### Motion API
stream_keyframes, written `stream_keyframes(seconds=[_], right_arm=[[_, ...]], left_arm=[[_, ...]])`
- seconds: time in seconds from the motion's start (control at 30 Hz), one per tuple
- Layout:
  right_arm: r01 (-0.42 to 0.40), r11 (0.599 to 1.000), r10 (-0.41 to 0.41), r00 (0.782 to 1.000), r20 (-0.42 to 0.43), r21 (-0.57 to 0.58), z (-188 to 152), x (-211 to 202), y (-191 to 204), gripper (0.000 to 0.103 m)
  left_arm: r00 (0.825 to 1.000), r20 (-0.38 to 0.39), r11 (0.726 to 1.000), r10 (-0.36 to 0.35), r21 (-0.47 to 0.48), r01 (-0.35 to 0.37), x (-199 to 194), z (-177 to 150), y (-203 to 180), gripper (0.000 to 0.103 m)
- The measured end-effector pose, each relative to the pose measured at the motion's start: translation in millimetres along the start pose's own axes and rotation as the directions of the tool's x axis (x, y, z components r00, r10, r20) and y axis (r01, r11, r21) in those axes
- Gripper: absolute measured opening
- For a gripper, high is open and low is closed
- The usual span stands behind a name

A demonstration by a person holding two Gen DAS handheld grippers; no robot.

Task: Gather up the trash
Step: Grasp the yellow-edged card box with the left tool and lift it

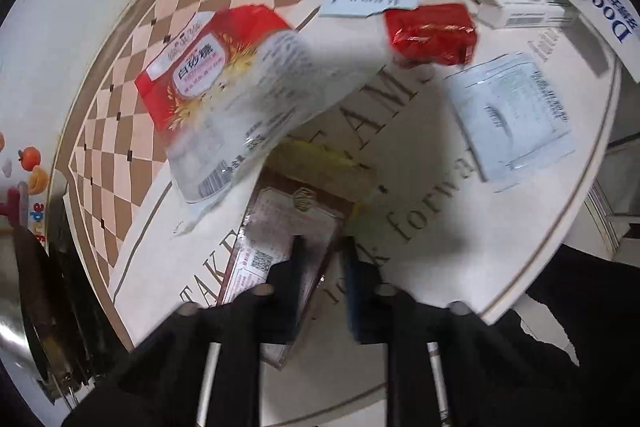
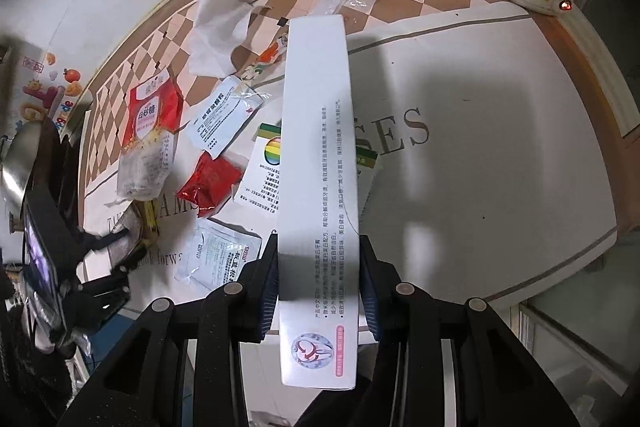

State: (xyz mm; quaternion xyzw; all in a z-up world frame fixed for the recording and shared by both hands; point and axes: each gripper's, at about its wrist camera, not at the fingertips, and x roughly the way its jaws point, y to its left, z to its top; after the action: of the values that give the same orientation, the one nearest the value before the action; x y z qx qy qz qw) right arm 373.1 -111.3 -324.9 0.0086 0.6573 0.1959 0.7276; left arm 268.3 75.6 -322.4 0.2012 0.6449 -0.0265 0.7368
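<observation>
Spanning the table (image 2: 460,187), litter lies left and far. Right gripper (image 2: 319,291) pinches a long white box (image 2: 318,155), axis pointing away. Left gripper (image 1: 320,267), nearer, pinches a brown packet (image 1: 276,227).

Indoor light falls from above on my table (image 2: 480,187), bright on its pale cloth. My left wrist view is smeared by motion blur: the sugar bag (image 1: 224,83), the red wrapper (image 1: 432,33) and the printed lettering all streak. My right wrist view is sharp, the small text on the long white box (image 2: 318,155) readable. That box throws soft, doubled shadows to the right. Glare flares off a metal pan (image 2: 16,163) at left. Fisheye bending curves the table edges, and both frames darken to black at the corners.
</observation>
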Motion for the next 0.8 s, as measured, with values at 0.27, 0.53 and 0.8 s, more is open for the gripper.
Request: stream_keyframes(seconds=[0.27, 0.53, 0.8], right_arm=[[-0.029, 0.999, 0.029, 0.999, 0.024, 0.034, -6, -18, -7, 0.037], [-0.038, 0.997, 0.038, 0.999, 0.015, 0.060, -7, -13, -7, 0.037], [-0.027, 0.997, 0.028, 0.999, -0.020, 0.074, -12, 6, -4, 0.037]], left_arm=[[0.916, 0.138, 0.829, -0.377, -0.389, 0.401, -33, -18, 38, 0.003], [0.972, 0.012, 0.912, -0.234, -0.343, 0.224, 2, -25, 36, 0.069], [0.954, -0.049, 0.916, -0.296, -0.296, 0.269, 26, -10, 20, 0.083]])
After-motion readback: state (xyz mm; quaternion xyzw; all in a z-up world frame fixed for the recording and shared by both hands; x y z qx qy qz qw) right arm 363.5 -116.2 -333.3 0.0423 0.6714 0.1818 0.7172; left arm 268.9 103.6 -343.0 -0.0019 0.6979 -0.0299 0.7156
